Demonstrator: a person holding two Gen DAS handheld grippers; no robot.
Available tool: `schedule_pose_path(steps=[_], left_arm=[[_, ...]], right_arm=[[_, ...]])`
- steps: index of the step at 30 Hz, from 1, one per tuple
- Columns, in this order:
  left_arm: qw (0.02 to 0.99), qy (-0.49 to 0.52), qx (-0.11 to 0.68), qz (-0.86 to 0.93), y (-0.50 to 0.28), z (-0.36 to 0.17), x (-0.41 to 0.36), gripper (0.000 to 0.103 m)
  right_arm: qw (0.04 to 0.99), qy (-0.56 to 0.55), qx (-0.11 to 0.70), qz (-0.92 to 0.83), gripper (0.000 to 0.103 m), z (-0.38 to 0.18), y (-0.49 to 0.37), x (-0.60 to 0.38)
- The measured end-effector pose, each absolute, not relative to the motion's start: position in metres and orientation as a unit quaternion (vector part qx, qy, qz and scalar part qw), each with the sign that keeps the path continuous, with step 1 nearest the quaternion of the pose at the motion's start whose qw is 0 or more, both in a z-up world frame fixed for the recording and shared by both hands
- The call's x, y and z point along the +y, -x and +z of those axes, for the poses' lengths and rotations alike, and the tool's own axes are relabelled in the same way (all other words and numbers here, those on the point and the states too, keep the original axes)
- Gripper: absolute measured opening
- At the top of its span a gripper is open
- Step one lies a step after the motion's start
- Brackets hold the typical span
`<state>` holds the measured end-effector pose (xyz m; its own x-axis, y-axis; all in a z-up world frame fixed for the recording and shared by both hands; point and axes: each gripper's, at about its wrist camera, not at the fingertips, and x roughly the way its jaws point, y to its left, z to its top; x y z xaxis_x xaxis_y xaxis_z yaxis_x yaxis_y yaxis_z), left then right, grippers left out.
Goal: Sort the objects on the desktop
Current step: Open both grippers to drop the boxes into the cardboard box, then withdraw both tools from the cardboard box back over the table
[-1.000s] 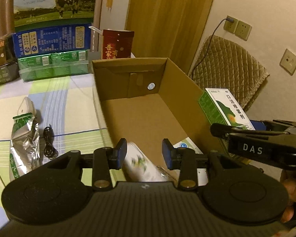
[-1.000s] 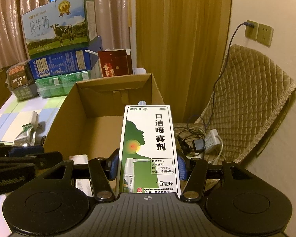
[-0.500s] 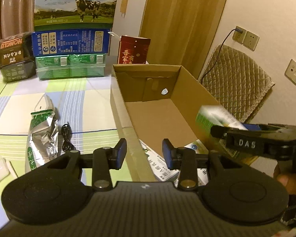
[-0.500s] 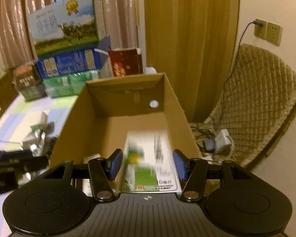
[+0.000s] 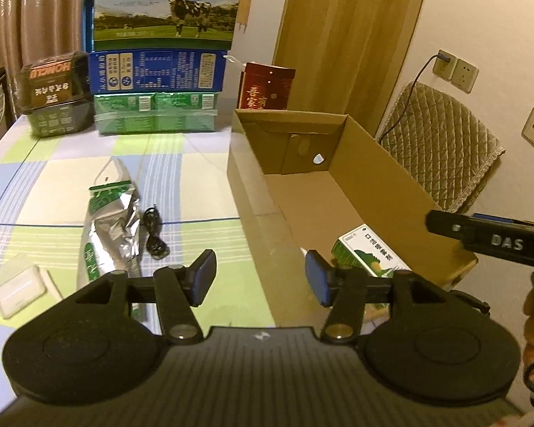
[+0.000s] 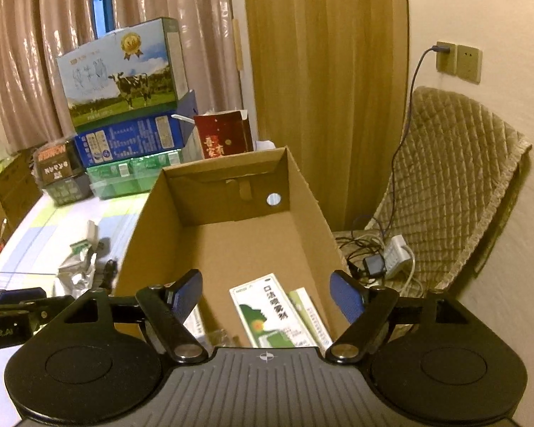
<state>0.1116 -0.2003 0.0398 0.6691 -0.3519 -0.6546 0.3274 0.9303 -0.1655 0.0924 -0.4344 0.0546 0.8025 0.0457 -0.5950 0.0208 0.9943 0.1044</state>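
We hold two sets of tongs, and both stand with their jaws spread wide and nothing between them; the left tongs (image 5: 260,277) hang over the near left wall of the one cardboard box (image 5: 402,178), and the right tongs (image 6: 266,297) hang above the near end of that box (image 6: 181,220).

The green-and-white spray carton (image 6: 272,315) lies flat on the box floor at the near end, beside the right wall; in the left wrist view the same carton (image 5: 368,252) shows just past the right fingertip. Next to it in the box we count at least two more flat paper items, a white-green packet (image 6: 311,315) touching its right edge and another pale carton (image 6: 195,322) half hidden behind the right tongs' left finger; we cannot tell what they are.

On the checked tabletop (image 5: 195,185), left of the box, we count three loose things: one silver-and-green foil pouch (image 5: 108,227), one coiled black cable (image 5: 155,233) just beside it, and one clear plastic case (image 5: 21,286) nearer to us.

At the far edge stand one cow-printed milk carton (image 5: 167,0) on one blue box (image 5: 158,71) on one green shrink-wrapped pack (image 5: 155,112); one red box (image 5: 265,87) stands behind the cardboard box.
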Motion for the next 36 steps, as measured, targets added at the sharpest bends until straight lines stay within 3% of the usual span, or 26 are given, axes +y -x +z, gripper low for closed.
schedule_pose_path(steps=[3,14,24,36], left_arm=[[0.914,0.018,0.362,-0.183,-0.104,0.043,-0.192,0.053],[0.918,0.017,0.357,-0.174,-0.070,0.046,-0.156,0.083],[0.921,0.025,0.361,-0.147,-0.049,0.043,-0.114,0.096],[0.923,0.017,0.366,-0.115,-0.038,0.039,-0.077,0.102]], right_arm=[[0.950,-0.052,0.309,0.010,0.081,0.059,-0.078,-0.428],[0.948,-0.049,0.312,0.033,0.101,0.063,-0.045,-0.397],[0.946,-0.037,0.318,0.057,0.101,0.065,-0.037,-0.370],[0.943,-0.016,0.321,0.090,0.101,0.064,-0.032,-0.338]])
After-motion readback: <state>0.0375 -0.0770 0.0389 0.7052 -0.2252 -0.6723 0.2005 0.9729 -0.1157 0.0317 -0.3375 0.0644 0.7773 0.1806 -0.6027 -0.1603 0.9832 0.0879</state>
